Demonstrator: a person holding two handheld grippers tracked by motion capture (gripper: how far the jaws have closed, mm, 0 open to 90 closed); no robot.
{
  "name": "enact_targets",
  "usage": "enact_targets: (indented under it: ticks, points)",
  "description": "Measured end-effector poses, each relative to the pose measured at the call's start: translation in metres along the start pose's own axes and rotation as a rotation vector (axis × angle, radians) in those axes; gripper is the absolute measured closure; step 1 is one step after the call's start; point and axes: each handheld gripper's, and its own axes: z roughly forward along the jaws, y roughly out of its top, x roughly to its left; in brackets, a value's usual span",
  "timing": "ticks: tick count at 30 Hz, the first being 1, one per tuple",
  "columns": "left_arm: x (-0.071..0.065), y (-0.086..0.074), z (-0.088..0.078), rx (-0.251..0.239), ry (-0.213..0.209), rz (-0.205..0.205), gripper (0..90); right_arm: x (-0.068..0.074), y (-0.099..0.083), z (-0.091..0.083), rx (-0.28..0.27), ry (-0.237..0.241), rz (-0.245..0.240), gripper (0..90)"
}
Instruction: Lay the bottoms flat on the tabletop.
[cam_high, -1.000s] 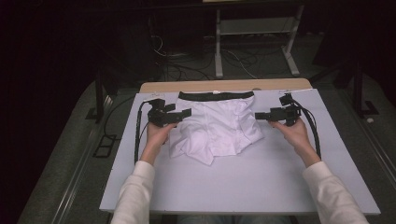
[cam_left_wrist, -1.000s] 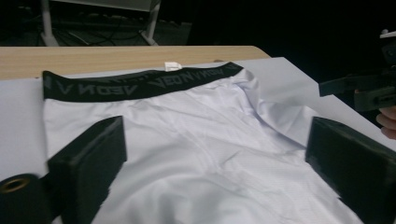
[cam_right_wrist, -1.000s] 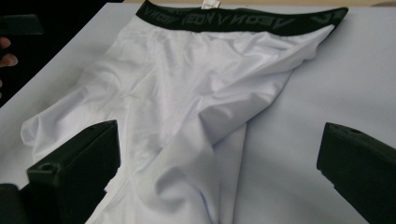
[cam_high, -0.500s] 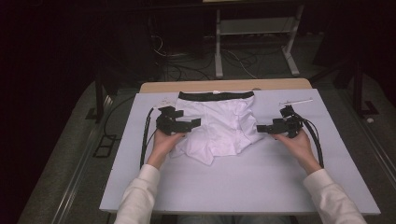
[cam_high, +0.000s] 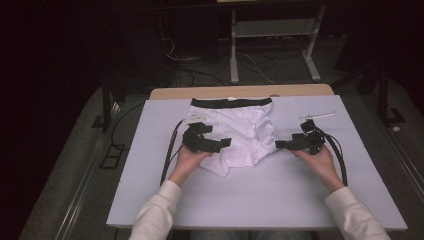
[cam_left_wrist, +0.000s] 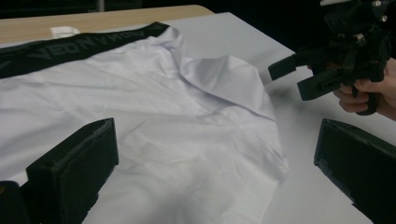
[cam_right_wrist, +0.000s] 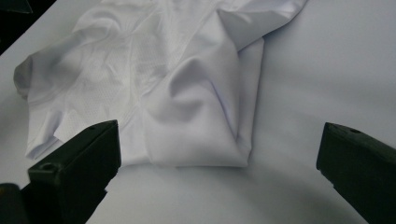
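White boxer briefs (cam_high: 240, 135) with a black waistband (cam_high: 231, 102) lie flat on a pale board (cam_high: 260, 200), waistband at the far side. My left gripper (cam_high: 224, 144) hovers open over the left leg of the briefs (cam_left_wrist: 177, 121), with nothing between its jaws (cam_left_wrist: 215, 177). My right gripper (cam_high: 280, 145) is open just right of the garment's right leg hem, pointing at it. In the right gripper view its jaws (cam_right_wrist: 219, 172) stand wide apart over the board in front of the folded hem (cam_right_wrist: 196, 135). The left gripper view also shows the right gripper (cam_left_wrist: 327, 65), open.
A wooden table edge (cam_high: 240, 91) shows beyond the board. A thin pale strip (cam_high: 317, 116) lies on the board at the far right. A white label (cam_high: 196, 119) sits by the waistband's left end. Cables trail from both grippers along the board.
Both grippers have drawn back toward the person along the briefs. The left one has also shifted right, over the left leg. Both stay open.
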Motion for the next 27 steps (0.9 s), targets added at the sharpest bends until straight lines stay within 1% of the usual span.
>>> enact_targets:
  ticks: [6, 10, 14, 15, 17, 18, 20, 22, 24, 25, 26, 27]
  points:
    - [-0.019, -0.002, 0.019, 0.051, -0.037, 0.058, 0.0, 0.003, -0.006, 0.002, 0.013, -0.006, -0.009, 0.1]
    - [-0.031, -0.005, 0.031, 0.087, -0.056, 0.103, 0.1, 0.004, -0.008, 0.002, 0.011, 0.002, -0.012, 4.6]
    - [-0.043, -0.008, 0.044, 0.108, -0.074, 0.128, 6.4, 0.008, -0.010, 0.004, 0.018, -0.001, -0.027, 9.5]
    - [-0.046, -0.009, 0.047, 0.112, -0.073, 0.138, 7.7, 0.008, -0.010, 0.004, 0.022, -0.003, -0.034, 10.4]
    - [-0.053, -0.011, 0.053, 0.101, -0.068, 0.170, 14.1, 0.009, -0.011, 0.006, 0.024, -0.007, -0.045, 12.8]
    - [-0.056, -0.012, 0.057, 0.109, -0.075, 0.175, 15.6, 0.010, -0.012, 0.008, 0.027, -0.010, -0.049, 14.1]
    - [-0.061, -0.014, 0.066, 0.150, -0.093, 0.188, 15.7, 0.012, -0.014, 0.010, 0.035, -0.005, -0.055, 15.1]
    - [-0.067, -0.018, 0.073, 0.189, -0.080, 0.242, 18.6, 0.017, -0.017, 0.012, 0.046, -0.002, -0.073, 16.4]
    - [-0.072, -0.021, 0.080, 0.224, -0.065, 0.293, 22.8, 0.022, -0.018, 0.014, 0.050, -0.011, -0.094, 17.2]
    - [-0.075, -0.022, 0.083, 0.237, -0.055, 0.317, 25.3, 0.024, -0.018, 0.015, 0.050, -0.017, -0.103, 17.9]
    - [-0.077, -0.024, 0.085, 0.247, -0.054, 0.337, 28.0, 0.025, -0.018, 0.016, 0.052, -0.020, -0.106, 19.8]
    - [-0.079, -0.025, 0.087, 0.260, -0.048, 0.360, 32.2, 0.025, -0.018, 0.017, 0.050, -0.022, -0.111, 21.0]
